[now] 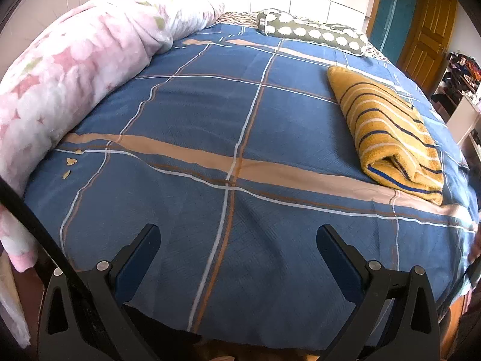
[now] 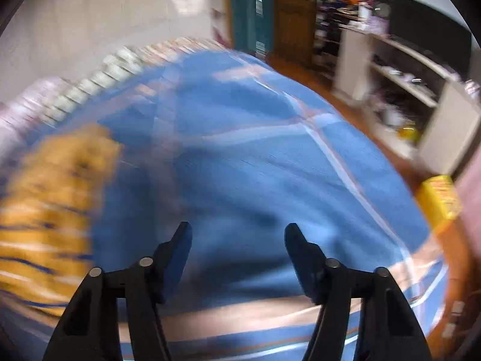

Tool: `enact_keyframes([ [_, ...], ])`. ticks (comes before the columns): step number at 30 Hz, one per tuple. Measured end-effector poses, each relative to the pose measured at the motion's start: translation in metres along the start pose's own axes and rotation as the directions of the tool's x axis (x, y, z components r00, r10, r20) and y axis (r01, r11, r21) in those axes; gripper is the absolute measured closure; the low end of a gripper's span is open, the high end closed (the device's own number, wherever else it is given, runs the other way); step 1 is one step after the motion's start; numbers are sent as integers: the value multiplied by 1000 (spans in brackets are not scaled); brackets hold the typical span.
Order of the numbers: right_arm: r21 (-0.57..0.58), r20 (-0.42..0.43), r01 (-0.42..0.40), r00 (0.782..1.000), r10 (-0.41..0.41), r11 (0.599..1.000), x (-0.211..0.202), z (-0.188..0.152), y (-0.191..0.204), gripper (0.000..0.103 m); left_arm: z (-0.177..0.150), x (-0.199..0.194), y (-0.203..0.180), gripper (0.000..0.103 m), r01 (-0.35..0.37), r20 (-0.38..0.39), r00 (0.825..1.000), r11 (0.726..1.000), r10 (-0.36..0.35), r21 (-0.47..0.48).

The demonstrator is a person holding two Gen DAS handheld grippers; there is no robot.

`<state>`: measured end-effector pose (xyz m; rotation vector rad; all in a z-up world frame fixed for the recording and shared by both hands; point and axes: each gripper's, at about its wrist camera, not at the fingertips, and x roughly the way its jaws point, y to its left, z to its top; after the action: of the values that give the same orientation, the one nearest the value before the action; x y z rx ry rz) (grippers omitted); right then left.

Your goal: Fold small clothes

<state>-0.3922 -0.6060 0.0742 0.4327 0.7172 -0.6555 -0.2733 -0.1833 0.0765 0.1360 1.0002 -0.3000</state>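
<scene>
A folded yellow cloth with dark blue and white stripes (image 1: 387, 132) lies on the right side of the blue plaid bedsheet (image 1: 210, 114). My left gripper (image 1: 237, 234) is open and empty above the near edge of the bed, well left of the cloth. In the right wrist view the picture is blurred by motion. The yellow striped cloth (image 2: 51, 210) shows at the left. My right gripper (image 2: 237, 234) is open and empty over the blue sheet (image 2: 255, 150), to the right of the cloth.
A rolled pink floral blanket (image 1: 75, 69) runs along the bed's left side. A grey bolster with white dots (image 1: 312, 33) lies at the far end. A white shelf unit (image 2: 405, 90) and a yellow box (image 2: 442, 195) stand right of the bed, with wooden doors (image 1: 427, 36) behind.
</scene>
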Motion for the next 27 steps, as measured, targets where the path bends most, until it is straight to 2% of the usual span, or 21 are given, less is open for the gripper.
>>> enact_keyframes([
  [2,-110,5,-141,990,142,984,-13,12,50,39,-2,-3,-5,0,20,-7,1000,1000,-20,9],
  [4,-192,-33,-248,969,246,950,-13,18,94,49,-4,-9,-12,0,24,2,1000,999,-24,40],
  [7,-236,-111,-337,941,319,912,9,23,145,67,-9,-19,-19,0,27,22,999,997,-29,73],
  [9,-202,-188,-395,914,360,896,35,26,158,71,-11,-23,-20,0,39,28,999,996,-42,83],
  [10,-181,-221,-380,915,339,907,55,28,158,74,-13,-24,-21,0,42,28,999,995,-44,86],
  [11,-162,-239,-340,924,297,927,72,29,153,80,-14,-24,-21,0,49,26,998,994,-51,95],
  [12,-125,-258,-317,925,278,940,85,31,145,99,-15,-24,-20,0,53,26,998,994,-56,100],
  [13,-58,-262,-301,924,277,952,93,35,131,103,-15,-24,-18,0,56,27,998,993,-59,106],
  [14,-23,-265,-302,921,286,953,93,38,125,103,-16,-23,-16,0,57,30,998,993,-60,106],
  [15,-20,-267,-280,927,265,960,91,40,123,103,-16,-21,-14,0,57,33,998,993,-60,104],
  [16,-66,-259,-227,944,203,972,82,41,128,103,-15,-19,-11,0,59,31,998,994,-63,96],
  [18,-132,-213,-188,964,157,973,59,45,146,100,-14,-14,-7,0,73,24,997,994,-75,79],
  [20,-149,-194,-265,952,235,953,41,53,165,99,-13,-9,-3,0,79,13,997,995,-80,60],
  [21,-145,-194,-321,937,291,936,33,56,173,98,-13,-8,-2,0,80,9,997,995,-80,57],
  [23,-94,-231,-473,866,443,876,30,61,197,93,-14,-9,0,0,76,8,997,995,-77,57],
  [25,-20,-300,-587,776,555,809,43,51,218,88,-14,-12,3,0,65,19,998,996,-66,53],
  [26,5,-336,-615,742,581,788,52,45,224,87,-15,-14,6,0,63,25,998,997,-64,45],
  [27,48,-394,-646,688,609,761,66,34,229,86,-15,-15,8,0,64,27,998,997,-65,40],
])
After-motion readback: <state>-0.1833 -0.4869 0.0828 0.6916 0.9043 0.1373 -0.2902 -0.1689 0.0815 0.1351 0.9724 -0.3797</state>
